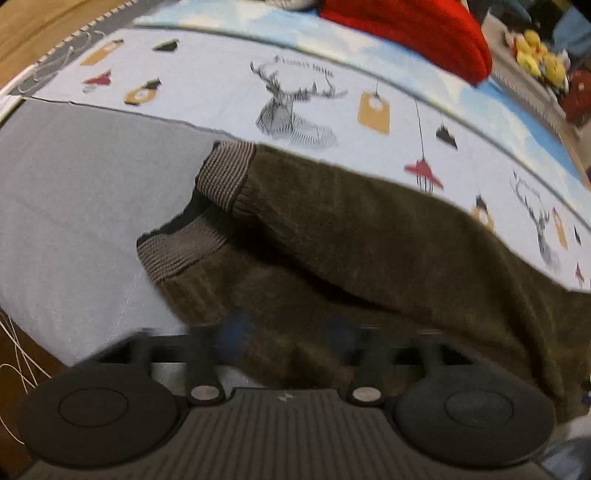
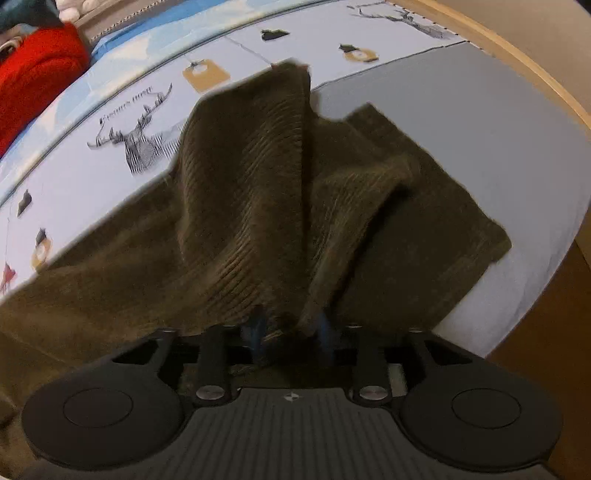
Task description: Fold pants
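**Pants, olive corduroy: fold in progress, both ends gripped**

While both grippers sit low at the near edge of the cloth, the entries run near to far as follows.

1. Left gripper [image 1: 286, 339]. Blue fingertips [image 1: 232, 332] blurred, standing apart over the lower leg. Whether they pinch cloth cannot be told; the tips sink into the dark pile and the contact is hidden.

2. Right gripper [image 2: 290, 328]. Fingers drawn close together, clamped on a bunch of the pants [image 2: 258, 206]. Cloth rises from the tips in two ridges, tented off the bed.

3. Pants, leg end. Two ribbed cuffs [image 1: 225, 177] lie on the grey sheet [image 1: 74, 203], one just beyond the other, not aligned. Legs run rightward across the bed.

4. Pants, wide end. A flat corner lies on the grey sheet toward the bed's right edge; the lifted part leans over the printed cover [image 2: 110, 177].

5. Far items. Printed cover with deer and tag motifs; red cushion [image 1: 413, 33] beyond it, well apart from the pants.

Handling note (judgement). The step appears to be carrying one end over to meet the other. To do it well:
- hold the right grip firm, since heavy corduroy may slip if the bunch is thin;
- lift enough that the lower layer is not dragged;
- bring the cuffs level with each other before laying down;
- set the edge down flat, then smooth the ridges outward.

Risk: the bunched grip may leave a twisted crease.
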Demonstrator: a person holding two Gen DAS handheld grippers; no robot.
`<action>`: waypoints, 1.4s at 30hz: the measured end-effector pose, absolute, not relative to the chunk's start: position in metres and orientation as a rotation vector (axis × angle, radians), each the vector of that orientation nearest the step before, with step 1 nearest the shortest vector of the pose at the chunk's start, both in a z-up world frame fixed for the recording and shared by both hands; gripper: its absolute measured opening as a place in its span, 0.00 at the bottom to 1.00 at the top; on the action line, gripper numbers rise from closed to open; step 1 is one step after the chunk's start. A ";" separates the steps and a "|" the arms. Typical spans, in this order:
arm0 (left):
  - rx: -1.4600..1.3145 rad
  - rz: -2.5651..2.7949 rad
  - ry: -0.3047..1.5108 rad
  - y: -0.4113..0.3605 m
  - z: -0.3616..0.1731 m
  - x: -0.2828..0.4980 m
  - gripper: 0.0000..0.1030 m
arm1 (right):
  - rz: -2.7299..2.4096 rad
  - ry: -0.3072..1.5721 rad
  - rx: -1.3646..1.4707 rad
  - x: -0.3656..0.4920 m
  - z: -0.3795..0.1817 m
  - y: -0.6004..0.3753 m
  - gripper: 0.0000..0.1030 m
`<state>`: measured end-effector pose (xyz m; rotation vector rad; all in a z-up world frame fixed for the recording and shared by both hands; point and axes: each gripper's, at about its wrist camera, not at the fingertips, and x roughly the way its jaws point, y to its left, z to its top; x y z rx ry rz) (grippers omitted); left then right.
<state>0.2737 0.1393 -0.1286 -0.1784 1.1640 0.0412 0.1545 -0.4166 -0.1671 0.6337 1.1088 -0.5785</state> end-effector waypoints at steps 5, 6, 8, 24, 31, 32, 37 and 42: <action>-0.226 0.099 1.107 0.134 -0.130 0.291 0.87 | -0.557 0.956 0.748 0.143 -0.143 -0.433 0.61; -0.259 0.111 1.113 0.135 -0.135 0.298 0.87 | -0.565 0.933 0.754 0.141 -0.139 -0.440 0.61; -0.320 0.146 1.126 0.139 -0.144 0.311 0.87 | -0.588 0.878 0.764 0.140 -0.130 -0.459 0.62; -0.580 0.294 1.227 0.163 -0.198 0.360 0.86 | -0.933 0.812 0.962 0.179 -0.184 -0.586 0.63; -0.580 0.284 1.254 0.161 -0.208 0.362 0.86 | -0.879 0.860 1.109 0.140 -0.229 -0.584 0.63; -0.579 0.287 1.259 0.161 -0.207 0.366 0.86 | -0.880 0.835 1.148 0.138 -0.236 -0.586 0.61; -0.485 0.379 1.155 0.154 -0.166 0.376 0.08 | -0.895 0.792 1.009 0.158 -0.207 -0.578 0.11; -0.517 0.328 1.098 0.161 -0.128 0.372 0.06 | -0.830 0.612 0.952 0.151 -0.131 -0.578 0.11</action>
